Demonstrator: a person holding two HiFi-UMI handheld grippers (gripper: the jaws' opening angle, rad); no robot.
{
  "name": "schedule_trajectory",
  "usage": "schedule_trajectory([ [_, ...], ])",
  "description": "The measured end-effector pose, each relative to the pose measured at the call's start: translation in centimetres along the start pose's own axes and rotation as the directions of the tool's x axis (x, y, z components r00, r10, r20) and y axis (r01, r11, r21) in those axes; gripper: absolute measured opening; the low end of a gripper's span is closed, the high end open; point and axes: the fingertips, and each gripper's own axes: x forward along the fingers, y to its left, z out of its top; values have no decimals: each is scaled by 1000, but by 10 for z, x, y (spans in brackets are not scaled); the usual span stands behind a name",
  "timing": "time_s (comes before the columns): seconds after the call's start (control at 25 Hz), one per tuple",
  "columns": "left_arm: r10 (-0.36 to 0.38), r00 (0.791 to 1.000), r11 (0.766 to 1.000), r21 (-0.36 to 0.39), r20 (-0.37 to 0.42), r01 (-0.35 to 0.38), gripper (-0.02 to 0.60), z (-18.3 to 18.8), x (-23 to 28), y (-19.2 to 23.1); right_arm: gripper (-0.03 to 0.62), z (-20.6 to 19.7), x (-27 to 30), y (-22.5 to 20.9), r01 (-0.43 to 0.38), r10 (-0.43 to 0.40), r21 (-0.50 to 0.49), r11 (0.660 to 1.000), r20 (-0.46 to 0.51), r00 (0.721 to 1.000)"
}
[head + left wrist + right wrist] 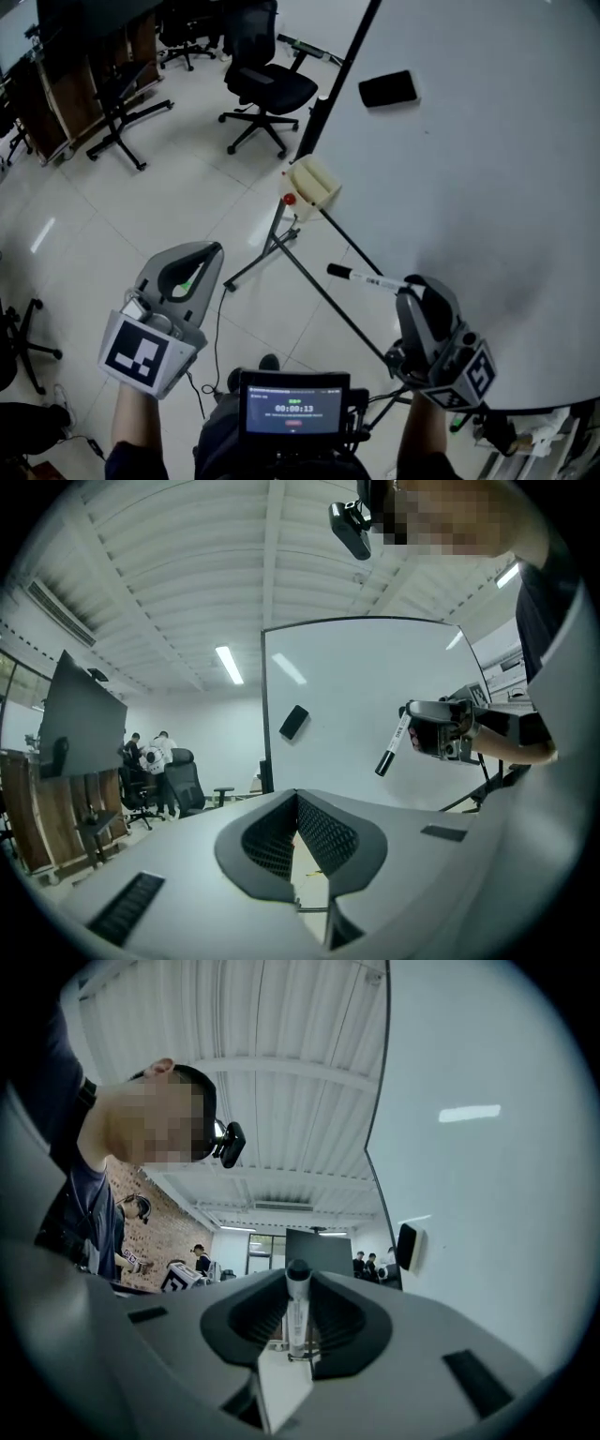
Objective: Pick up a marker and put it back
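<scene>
A white marker with a black cap (366, 277) sticks out to the left from my right gripper (411, 286), which is shut on its barrel just in front of the whiteboard (487, 187). In the right gripper view the marker (298, 1312) stands upright between the jaws, cap end away from the camera. In the left gripper view the same marker (394, 745) hangs cap down from the right gripper (441, 728) before the board (356, 705). My left gripper (212, 251) hovers over the floor to the left, jaws together with nothing between them (296, 803).
A black eraser (388, 89) sticks to the whiteboard higher up. A beige tray (314, 183) sits at the board's lower edge above the stand's black legs (281, 244). Office chairs (267, 80) stand on the tiled floor behind. A small screen (293, 405) is at my chest.
</scene>
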Motion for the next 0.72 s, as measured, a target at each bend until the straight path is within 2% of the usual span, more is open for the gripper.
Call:
schedule_trajectory([
  [0.16,-51,999,999,-15,19,51,-3,0,2,-12,91,-2,-14,8,32,-32,-16,999,-34,999],
  [0.44,-129,991,991,26,28,128,-3,18,-18,-67,91,15,-57,41,85,-87,-84,993,-15,996],
  [0.56,-159,987,987,44,21,158,-3,21,-17,-99,91,18,-86,44,114,-118,-145,983,-19,993],
  [0.72,-191,981,980,65,22,189,-3,29,-13,-155,91,26,-144,47,142,-144,-135,981,-4,990],
])
